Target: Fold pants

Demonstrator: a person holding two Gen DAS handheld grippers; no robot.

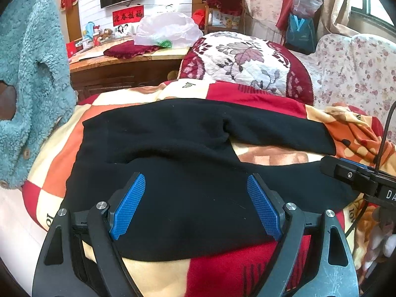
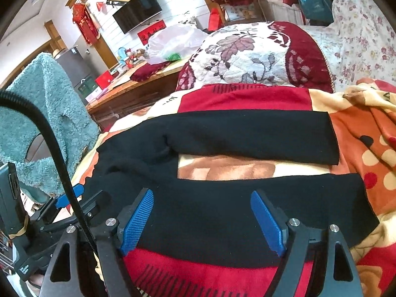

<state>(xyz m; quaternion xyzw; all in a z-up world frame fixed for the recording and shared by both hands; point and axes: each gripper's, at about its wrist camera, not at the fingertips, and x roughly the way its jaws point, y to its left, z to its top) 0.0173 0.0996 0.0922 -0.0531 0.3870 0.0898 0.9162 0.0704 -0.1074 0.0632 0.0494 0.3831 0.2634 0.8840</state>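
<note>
Both grippers, left gripper and right gripper, hover spread wide and empty above the black pants, which lie flat on the patchwork blanket.

The left gripper and the right gripper look alike: matte black angular link arms with triangular cut-outs, round silver screws at each pivot, and ribbed blue rubber finger pads. Left of the right claw runs a ribbed black cable; white lettering marks a black housing.
</note>
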